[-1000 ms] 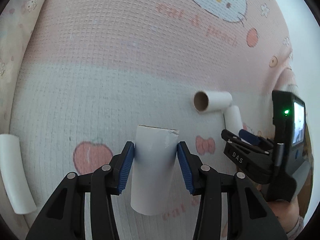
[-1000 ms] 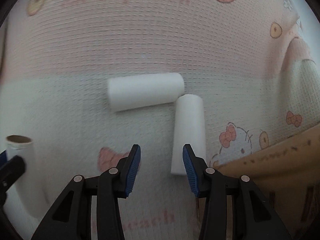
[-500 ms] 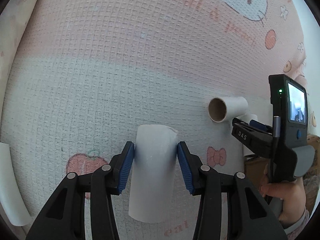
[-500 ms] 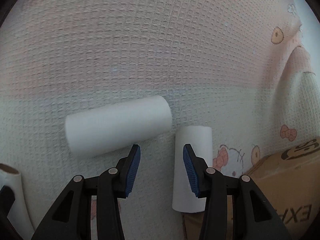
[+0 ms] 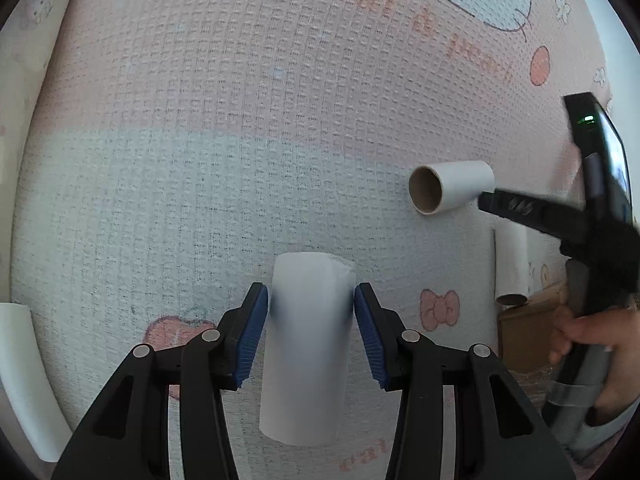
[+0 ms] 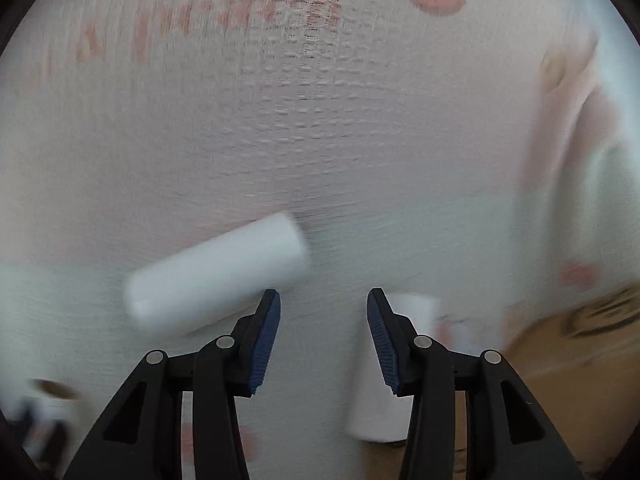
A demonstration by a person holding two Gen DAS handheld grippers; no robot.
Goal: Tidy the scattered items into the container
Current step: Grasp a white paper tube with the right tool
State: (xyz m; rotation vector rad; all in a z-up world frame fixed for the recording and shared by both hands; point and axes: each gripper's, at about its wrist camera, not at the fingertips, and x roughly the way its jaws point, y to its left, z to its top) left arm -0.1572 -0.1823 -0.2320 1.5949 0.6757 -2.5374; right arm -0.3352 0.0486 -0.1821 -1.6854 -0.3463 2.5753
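Gripping a white paper tube (image 5: 308,344) between its blue pads, the left gripper (image 5: 311,334) holds the roll upright above a pink and pale-blue waffle-weave mat (image 5: 224,128) printed with cartoon cats, bows and apples. Both pads (image 5: 253,336) press against the tube's sides, and its torn upper rim rises just past the fingertips.

To the right, a second tube (image 5: 452,192) lies on its side on the mat, its brown cardboard mouth turned toward the camera. A third tube (image 5: 511,264) lies just beyond it, one end at the edge of a brown cardboard box (image 5: 524,340), the container for the task, which sits at the mat's right side. A fourth white tube (image 5: 24,376) lies well apart at the far left edge of the left wrist view.

The right gripper (image 6: 324,340) has its jaws apart with nothing between them; only bare mat shows in the gap. In its own blurred view, the side-lying tube (image 6: 216,272) sits just up and left of the left fingertip, while the other tube (image 6: 380,412) runs partly behind the right finger. The cardboard box (image 6: 568,364) fills the lower right corner there. In the left wrist view a person's hand (image 5: 588,344) grasps the right gripper's handle beside the box.
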